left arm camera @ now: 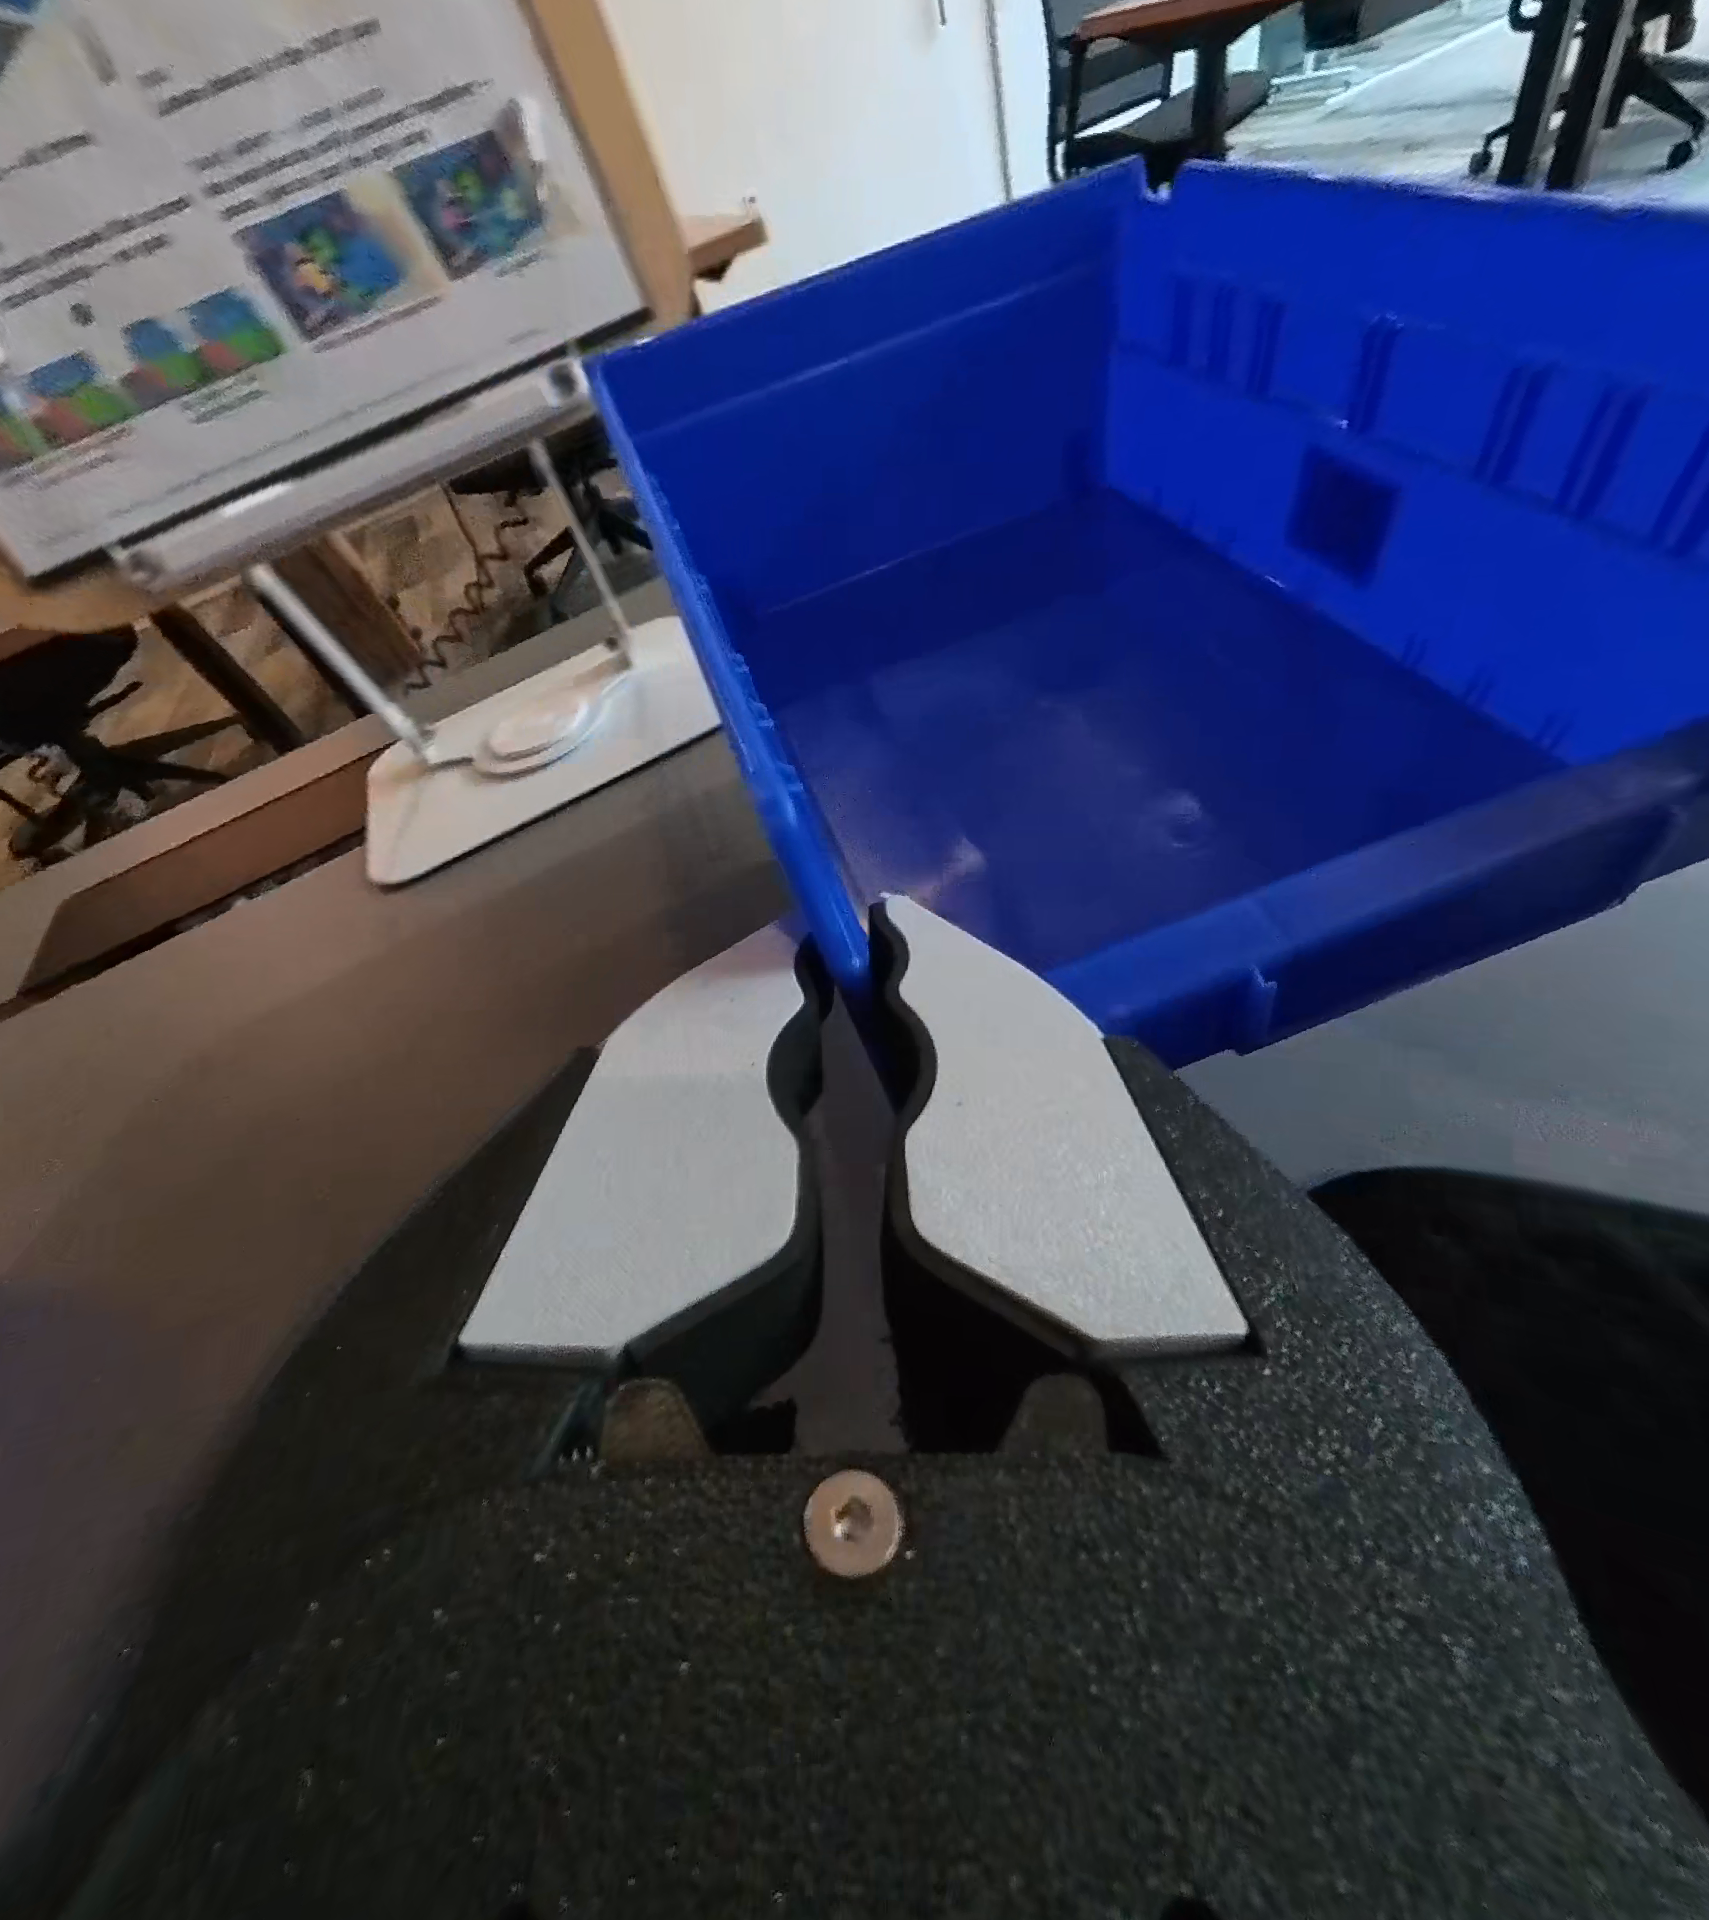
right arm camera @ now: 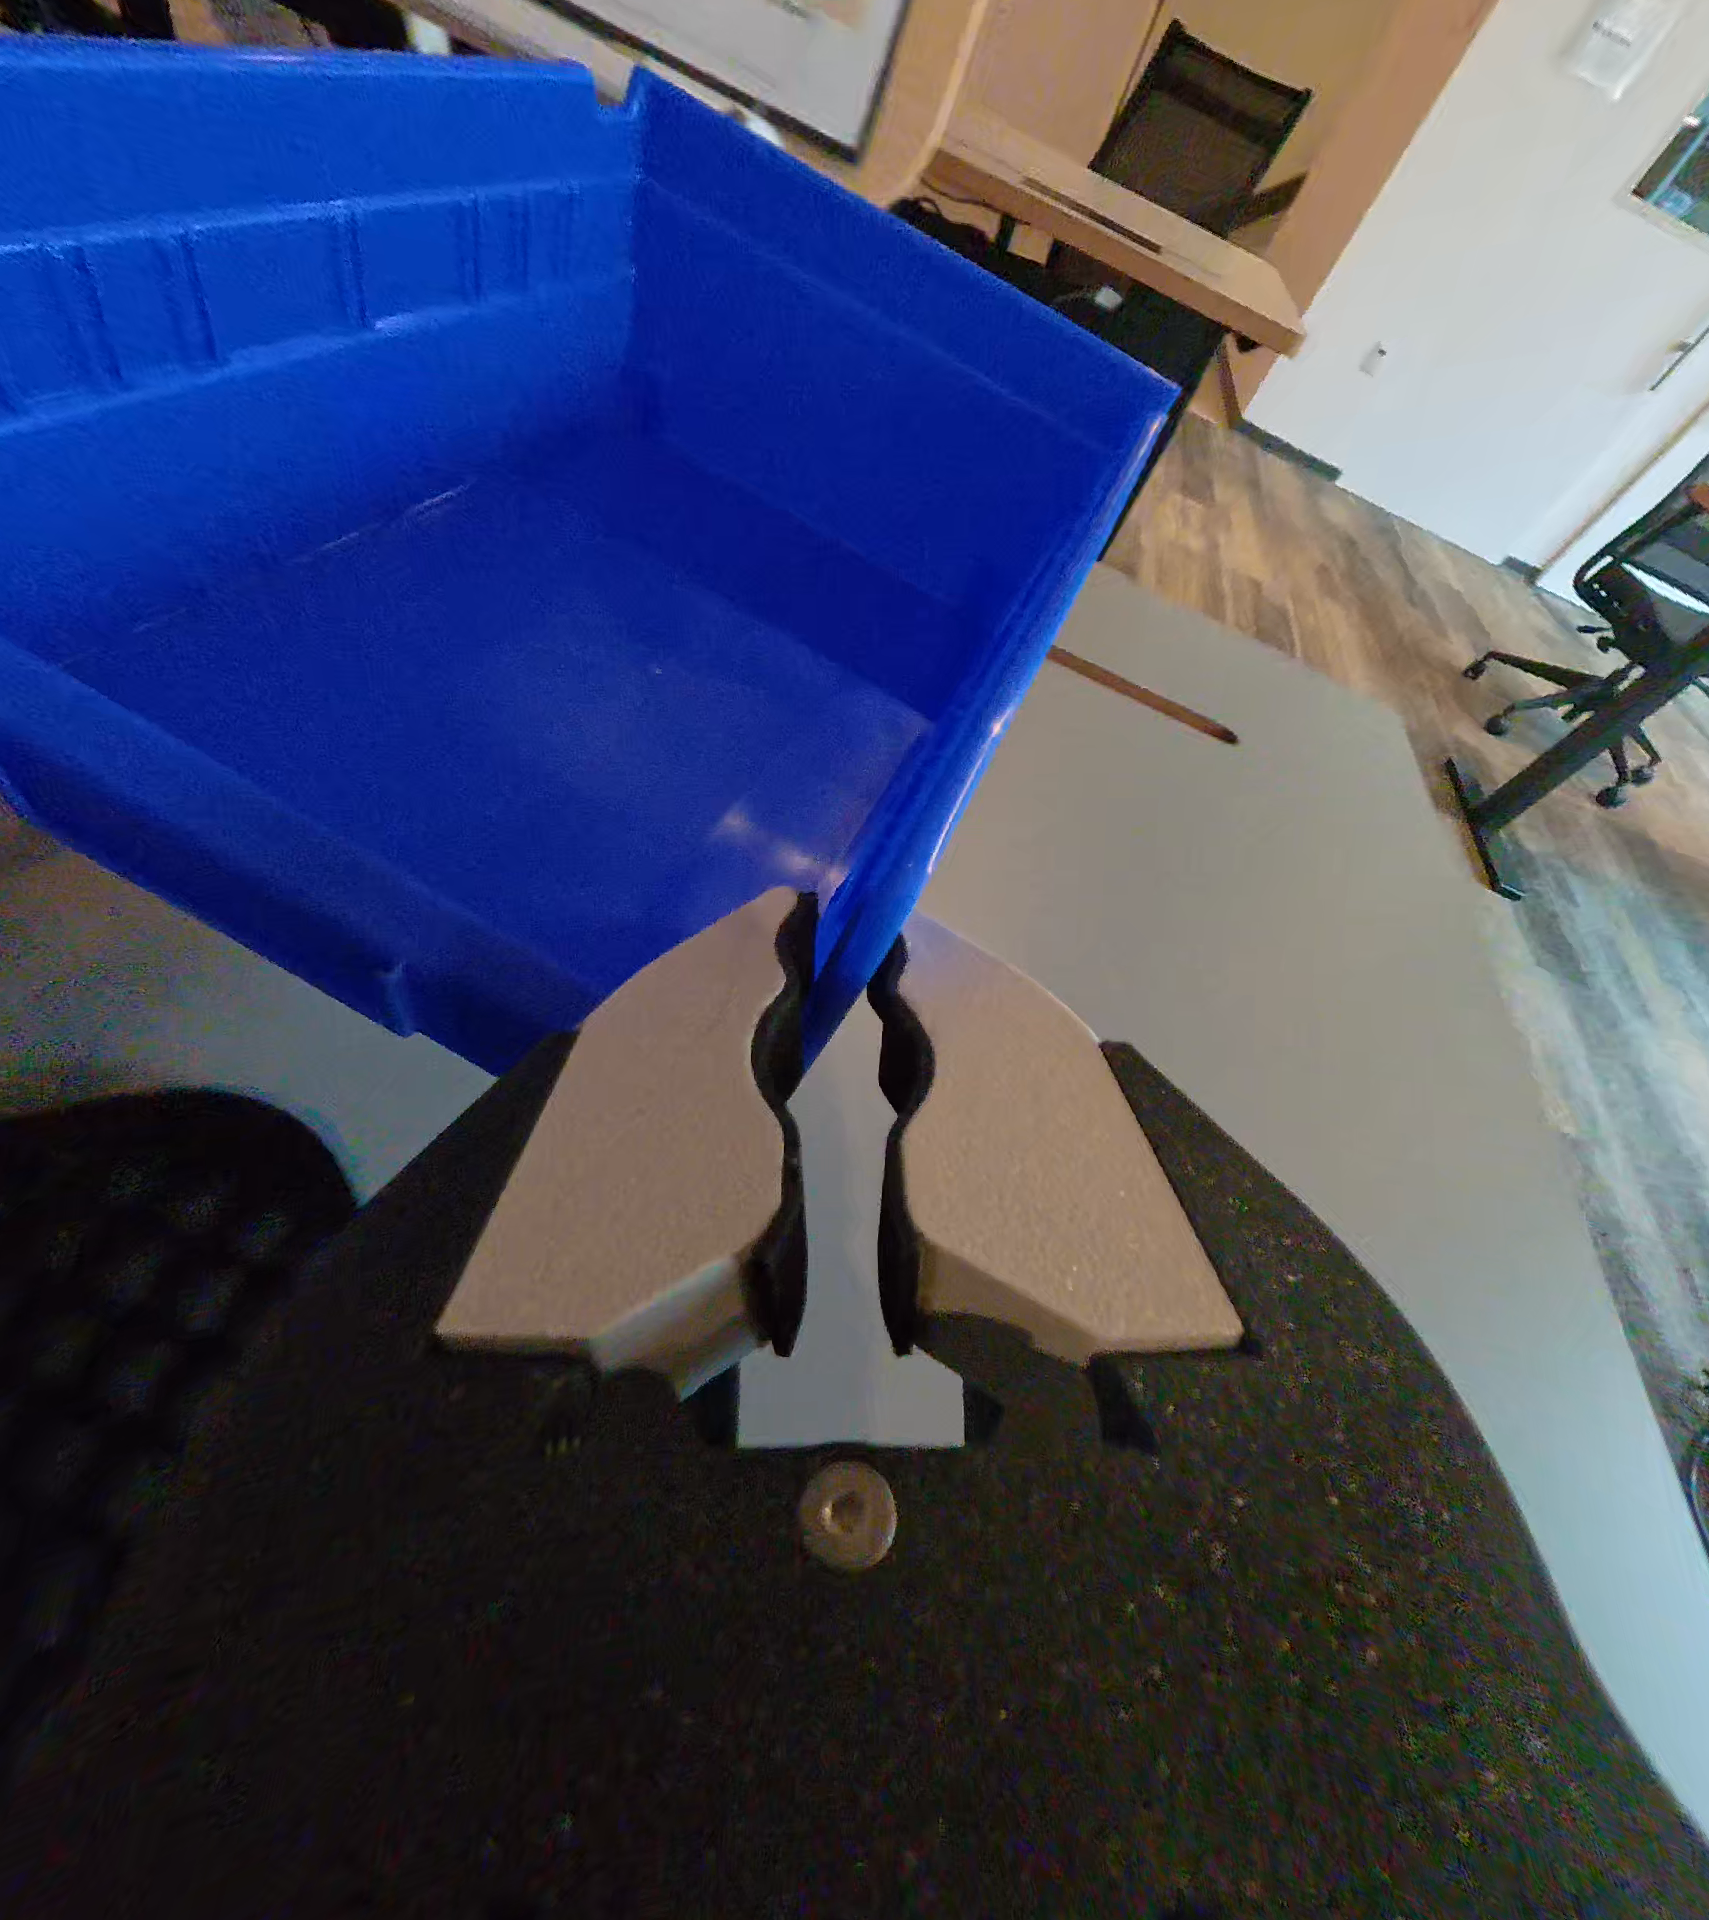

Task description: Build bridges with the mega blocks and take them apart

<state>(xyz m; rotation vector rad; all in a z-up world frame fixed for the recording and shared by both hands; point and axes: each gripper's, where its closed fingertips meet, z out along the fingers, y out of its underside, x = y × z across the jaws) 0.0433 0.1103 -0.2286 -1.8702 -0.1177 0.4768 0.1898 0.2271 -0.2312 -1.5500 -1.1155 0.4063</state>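
At centre of the left wrist view, left claw (left arm camera: 842, 961) nearly closed, pinching the near corner wall of the blue rectangular plastic bin (left arm camera: 1193, 665). Bin tilted, held off the grey bench (left arm camera: 258, 1091); interior bare, ribbed far wall toward upper right. Upper left of frame: printed instruction sheet in a clear acrylic stand (left arm camera: 237, 281), blurred, standing on the bench.

Centre of the right wrist view: right claw (right arm camera: 842, 961) likewise narrowed onto the bin's (right arm camera: 434, 644) opposite near corner, wall edge between the pads. Grey bench (right arm camera: 1245, 935) runs right and below. Upper right and right edge: wood-look floor (right arm camera: 1349, 582), black office chair (right arm camera: 1660, 665). No mega blocks visible in either view.
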